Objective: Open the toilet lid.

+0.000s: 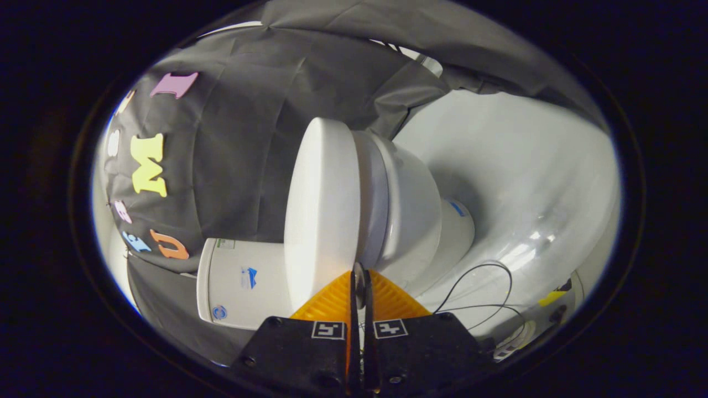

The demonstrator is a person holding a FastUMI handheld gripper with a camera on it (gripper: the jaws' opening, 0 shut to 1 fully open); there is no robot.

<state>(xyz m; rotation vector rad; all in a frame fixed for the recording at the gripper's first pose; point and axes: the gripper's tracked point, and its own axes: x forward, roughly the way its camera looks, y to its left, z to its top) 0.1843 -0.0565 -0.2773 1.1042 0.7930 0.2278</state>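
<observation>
Two fingers [359, 282] are sitting nearly pressed together, tips poking at the seam under the toilet lid [321, 215], possibly pinching its edge, hard to tell. Lid is lying flat on the bowl [412, 215]; lifting is not yet done.

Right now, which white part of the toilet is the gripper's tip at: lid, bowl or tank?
The lid. The gripper has its fingers together at the lid's edge, where it meets the bowl. The tank sits off to one side.
</observation>
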